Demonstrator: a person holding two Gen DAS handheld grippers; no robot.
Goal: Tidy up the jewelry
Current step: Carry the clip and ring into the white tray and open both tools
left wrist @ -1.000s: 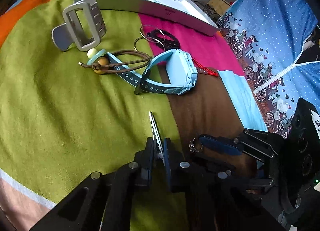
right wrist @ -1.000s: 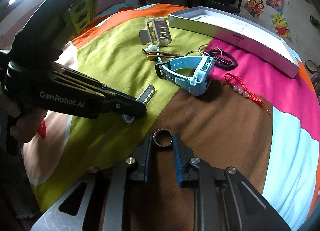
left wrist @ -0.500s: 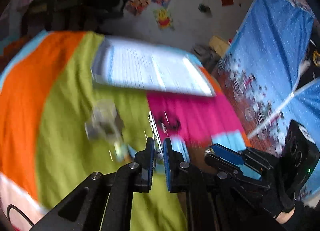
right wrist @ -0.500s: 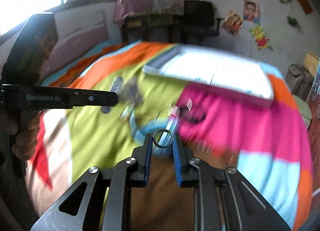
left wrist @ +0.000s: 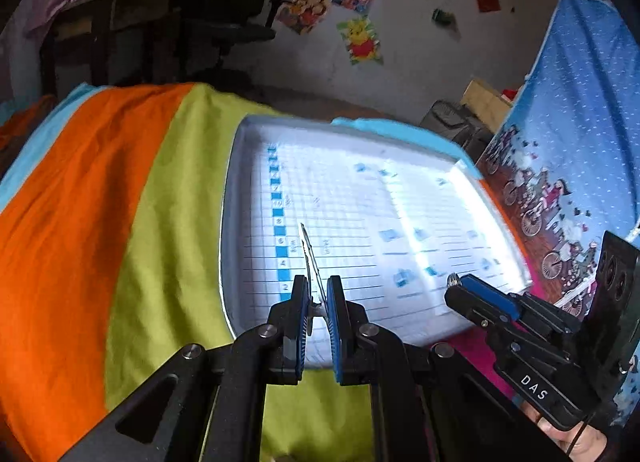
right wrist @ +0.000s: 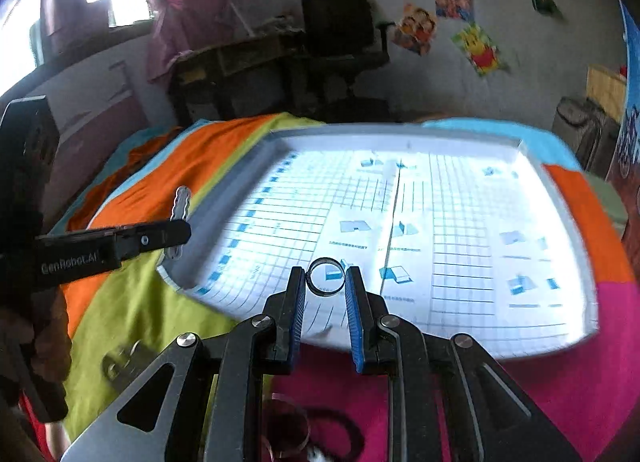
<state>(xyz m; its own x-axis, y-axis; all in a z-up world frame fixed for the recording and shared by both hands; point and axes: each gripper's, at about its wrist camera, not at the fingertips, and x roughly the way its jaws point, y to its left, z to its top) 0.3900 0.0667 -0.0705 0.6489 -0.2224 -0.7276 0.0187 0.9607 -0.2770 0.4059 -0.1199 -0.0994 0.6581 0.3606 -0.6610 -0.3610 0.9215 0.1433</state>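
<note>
Both hand-held grippers over the near edge of the shallow white tray [right wrist: 276,150], which lies on the striped bedspread [left wrist: 100,222] of a bed. Tray floor lined with a printed grid sheet; no jewelry visible inside it.

Left hand-held gripper [left wrist: 318,302]: clenched on a flat metal hair clip [left wrist: 310,262]. Clip held edge-on by its near end, long axis running forward out of the jaws and slightly upward, free tip aimed over the tray floor. From the right wrist view the same clip [right wrist: 180,204] shows its wavy outline, standing up past the black finger, above the tray's left rim.

Right hand-held gripper [right wrist: 325,282]: clamped on a small metal ring [right wrist: 326,277], pads pressing on opposite sides of the band, opening of the ring facing the camera, so its axis runs roughly along the fingers.

Handling, as judged: both pieces light, stiff, smooth metal, likely slippery on the pads. Ring apt to roll or bounce on the hard tray if let go from height; best kept pinched across the band. Clip thin and springy; grip near one end leaves it free to pivot, so a hold nearer the middle would steady it.

Dark bracelet [right wrist: 344,434] on the pink stripe, below the right hand-held gripper.
</note>
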